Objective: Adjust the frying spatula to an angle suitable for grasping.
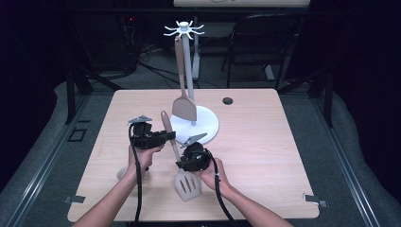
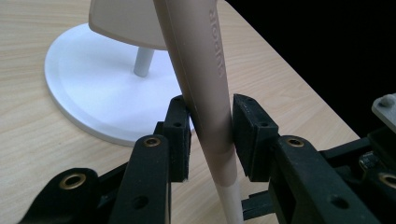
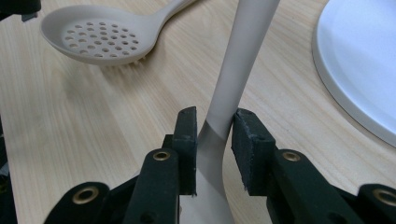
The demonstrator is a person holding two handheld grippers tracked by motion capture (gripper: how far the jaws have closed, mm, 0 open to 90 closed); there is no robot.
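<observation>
Both tongs, L (image 2: 210, 135) & R (image 3: 214, 149), pinch 1 slotted turner (image 1: 187, 184); 1 spatula (image 1: 183, 106) on rack, 1 skimmer (image 3: 100, 39) on table

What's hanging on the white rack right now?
One solid turner hangs from a hook at the top of the rack, its blade just above the round base. The blade covers part of the pole; the other hooks look empty.

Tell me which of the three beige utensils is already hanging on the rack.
The solid turner, hanging from the white rack with its blade near the base. The slotted turner is held between both tools, and the perforated spoon lies on the table.
</observation>
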